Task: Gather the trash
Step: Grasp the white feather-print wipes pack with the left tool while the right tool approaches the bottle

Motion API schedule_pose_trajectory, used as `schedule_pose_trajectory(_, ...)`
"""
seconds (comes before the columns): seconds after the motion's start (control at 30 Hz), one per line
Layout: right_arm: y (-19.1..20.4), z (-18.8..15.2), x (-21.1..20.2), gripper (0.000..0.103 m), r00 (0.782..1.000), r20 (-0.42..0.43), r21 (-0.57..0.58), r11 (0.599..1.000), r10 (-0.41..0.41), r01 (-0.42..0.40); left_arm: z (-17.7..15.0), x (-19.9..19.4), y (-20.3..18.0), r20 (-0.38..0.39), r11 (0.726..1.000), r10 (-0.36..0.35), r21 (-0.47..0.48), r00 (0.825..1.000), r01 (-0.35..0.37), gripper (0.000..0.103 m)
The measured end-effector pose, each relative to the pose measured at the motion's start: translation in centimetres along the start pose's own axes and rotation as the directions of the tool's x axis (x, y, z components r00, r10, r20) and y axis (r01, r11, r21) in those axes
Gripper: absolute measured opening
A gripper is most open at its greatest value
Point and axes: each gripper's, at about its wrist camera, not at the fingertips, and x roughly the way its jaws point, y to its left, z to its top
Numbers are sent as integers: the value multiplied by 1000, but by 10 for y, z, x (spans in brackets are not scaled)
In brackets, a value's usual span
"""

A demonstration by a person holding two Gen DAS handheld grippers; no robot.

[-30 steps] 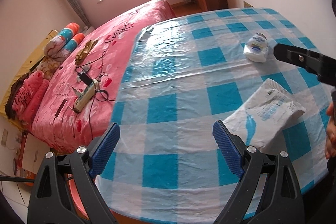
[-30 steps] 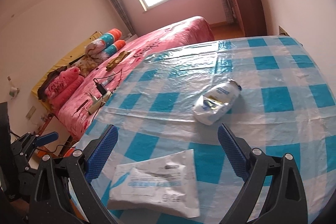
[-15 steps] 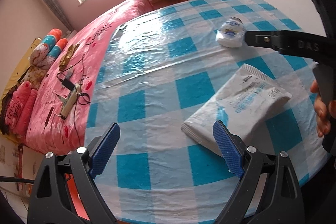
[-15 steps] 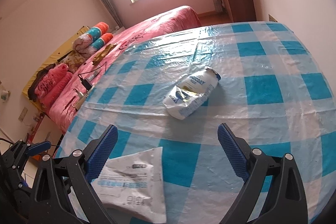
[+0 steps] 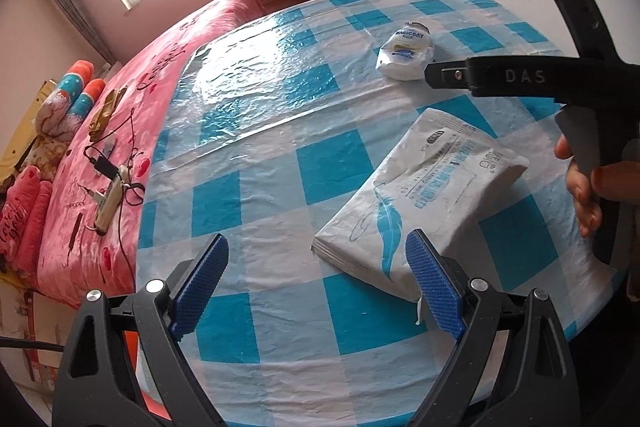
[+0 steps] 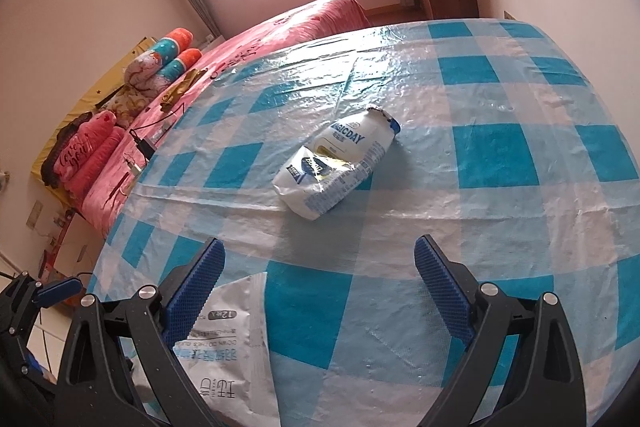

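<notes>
Blue-and-white checked tablecloth (image 5: 328,163), white wrappers (image 6: 340,163), pink bedspread (image 5: 160,83).

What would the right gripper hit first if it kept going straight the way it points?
Most likely the crumpled white bottle, lying ahead between the open right gripper fingers' line; only bare tablecloth lies before it, though depth is uncertain.

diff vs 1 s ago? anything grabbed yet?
Nothing grabbed. Both grippers moved in over the table: the left gripper closed on the flat white pouch, whose near corner now sits by its right finger; the right gripper advanced toward the crumpled MAGICDAY wrapper, now lined up between its fingers but still ahead. Both stayed open; pouch and wrapper lie where they were.
</notes>
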Motion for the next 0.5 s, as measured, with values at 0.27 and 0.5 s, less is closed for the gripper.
schedule_pose_trajectory(0.27, 1, 0, 5, 95, 1000, -6, -8, 1000, -9, 9, 0, -1, -2, 2, 1000, -29, 6, 1000, 29, 91)
schedule_pose_trajectory(0.5, 4, 2, 9, 95, 1000, -7, -28, 999, -17, 16, -1, -4, -3, 10, 998, -64, 15, 998, 64, 91)
